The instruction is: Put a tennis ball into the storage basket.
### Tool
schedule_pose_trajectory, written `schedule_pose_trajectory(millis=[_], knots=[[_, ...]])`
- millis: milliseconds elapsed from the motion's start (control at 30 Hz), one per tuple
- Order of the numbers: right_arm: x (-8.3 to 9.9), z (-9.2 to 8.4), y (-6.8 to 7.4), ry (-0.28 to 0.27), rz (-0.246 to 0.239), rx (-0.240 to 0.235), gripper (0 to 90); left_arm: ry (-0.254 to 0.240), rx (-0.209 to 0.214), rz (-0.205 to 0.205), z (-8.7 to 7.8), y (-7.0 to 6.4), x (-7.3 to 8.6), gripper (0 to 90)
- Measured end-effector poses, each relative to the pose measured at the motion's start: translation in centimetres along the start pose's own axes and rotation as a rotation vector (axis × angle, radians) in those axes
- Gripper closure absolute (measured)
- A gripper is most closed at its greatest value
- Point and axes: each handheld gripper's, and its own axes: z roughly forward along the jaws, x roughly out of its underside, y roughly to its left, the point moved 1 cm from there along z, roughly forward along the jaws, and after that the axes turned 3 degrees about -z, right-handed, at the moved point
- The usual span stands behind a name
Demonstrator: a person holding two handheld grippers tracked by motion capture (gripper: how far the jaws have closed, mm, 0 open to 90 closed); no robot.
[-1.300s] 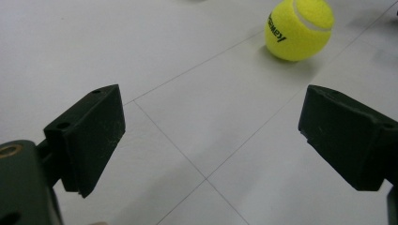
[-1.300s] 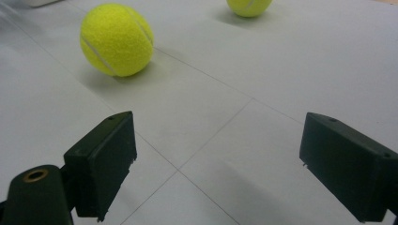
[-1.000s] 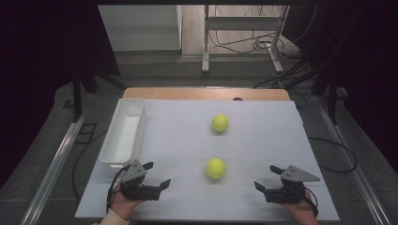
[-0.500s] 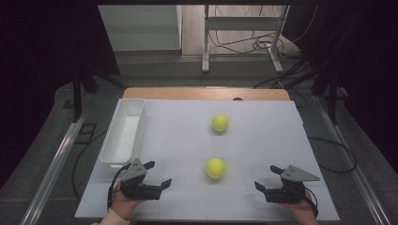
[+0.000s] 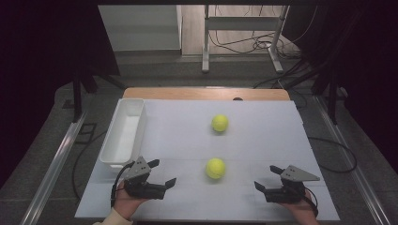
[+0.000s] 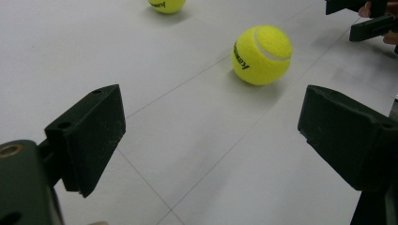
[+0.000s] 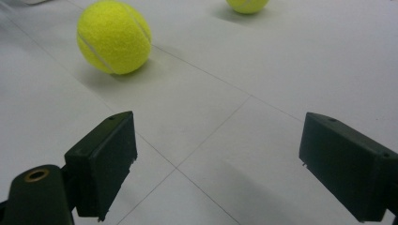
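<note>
The white bin (image 5: 123, 136) holds nothing; both tennis balls (image 5: 215, 168) lie outside.

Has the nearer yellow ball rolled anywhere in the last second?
No. The nearer tennis ball sits at the same spot as before, level with the near end of the white bin, between both open grippers.

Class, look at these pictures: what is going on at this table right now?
A person holds a left gripper and a right gripper low at the near edge of the table, both open and holding nothing. Two tennis balls lie loose: the near ball between the grippers, the far ball beyond it. A white tray sits at the left.
</note>
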Motion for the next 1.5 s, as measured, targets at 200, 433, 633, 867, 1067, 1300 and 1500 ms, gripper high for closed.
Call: schedule_pose_trajectory(millis=[200,433,633,867,1067,1300,1500], knots=[[0.0,0.0,0.0,0.002,-0.002,0.001,12.0,0.000,0.005,0.003,0.3,-0.2,-0.6,9.0],[0.0,0.0,0.0,0.005,-0.007,0.002,12.0,0.003,0.016,0.023,0.6,-0.8,-1.3,9.1],[0.0,0.1,0.0,0.004,-0.007,0.003,12.0,0.005,0.029,0.035,1.0,-1.2,-2.1,9.1],[0.0,0.1,0.0,0.008,-0.005,0.003,12.0,0.008,0.042,0.033,1.5,-1.3,-2.7,9.1],[0.0,0.1,0.0,0.008,-0.005,0.004,12.1,0.014,0.053,0.039,2.1,-1.5,-3.2,9.1],[0.0,0.1,0.0,0.007,-0.004,0.003,12.1,0.024,0.067,0.046,2.8,-1.9,-3.8,9.1],[0.0,0.1,0.0,0.011,-0.003,0.004,12.1,0.033,0.074,0.057,3.4,-2.1,-4.0,9.1]])
